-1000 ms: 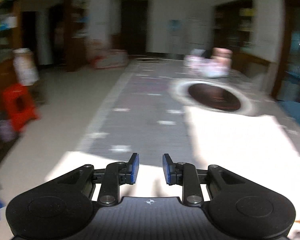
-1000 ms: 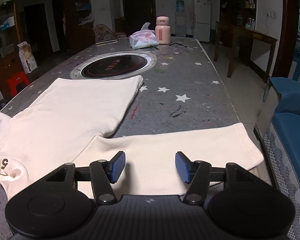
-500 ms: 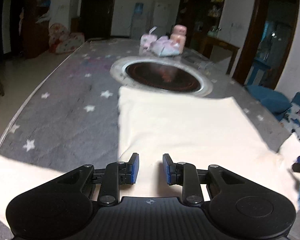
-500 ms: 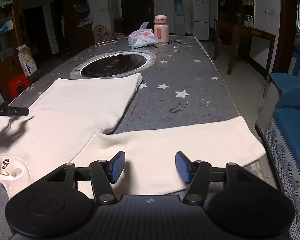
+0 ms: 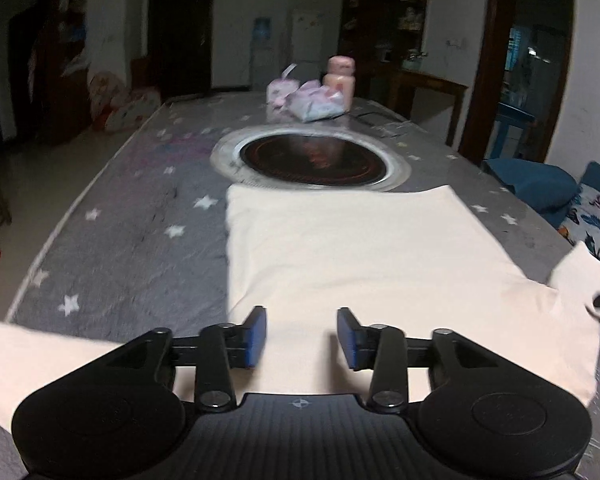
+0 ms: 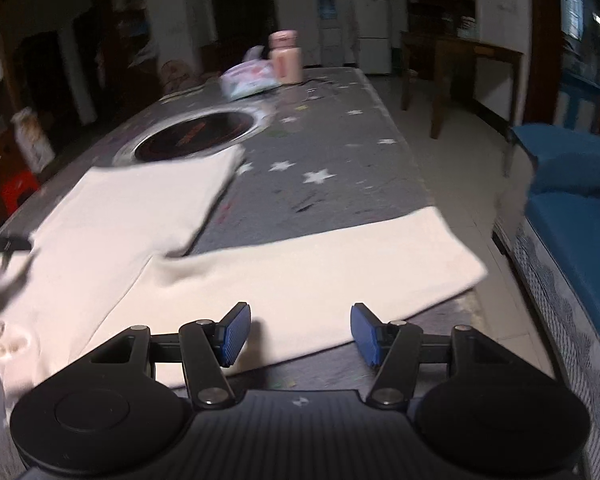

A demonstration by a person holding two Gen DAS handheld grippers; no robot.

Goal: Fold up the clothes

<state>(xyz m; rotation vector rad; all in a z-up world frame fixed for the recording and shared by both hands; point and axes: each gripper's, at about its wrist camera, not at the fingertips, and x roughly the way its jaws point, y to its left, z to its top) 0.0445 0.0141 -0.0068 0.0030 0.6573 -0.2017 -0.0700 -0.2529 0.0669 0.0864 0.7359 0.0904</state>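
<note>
left tool (image 5: 301,336) angled downward, blue pads parting, nothing pinched between them, right tool (image 6: 300,334) angled downward too, pads held wide apart, gripping nothing

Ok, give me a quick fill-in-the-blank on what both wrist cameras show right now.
1. The cream garment lies spread flat on the grey table printed with white ____.
2. Beyond the garment's hem, a round ____ cooktop is set into the table.
3. The pink bottle stands beside a ____ pack.

Missing words: stars; black; tissue
</note>
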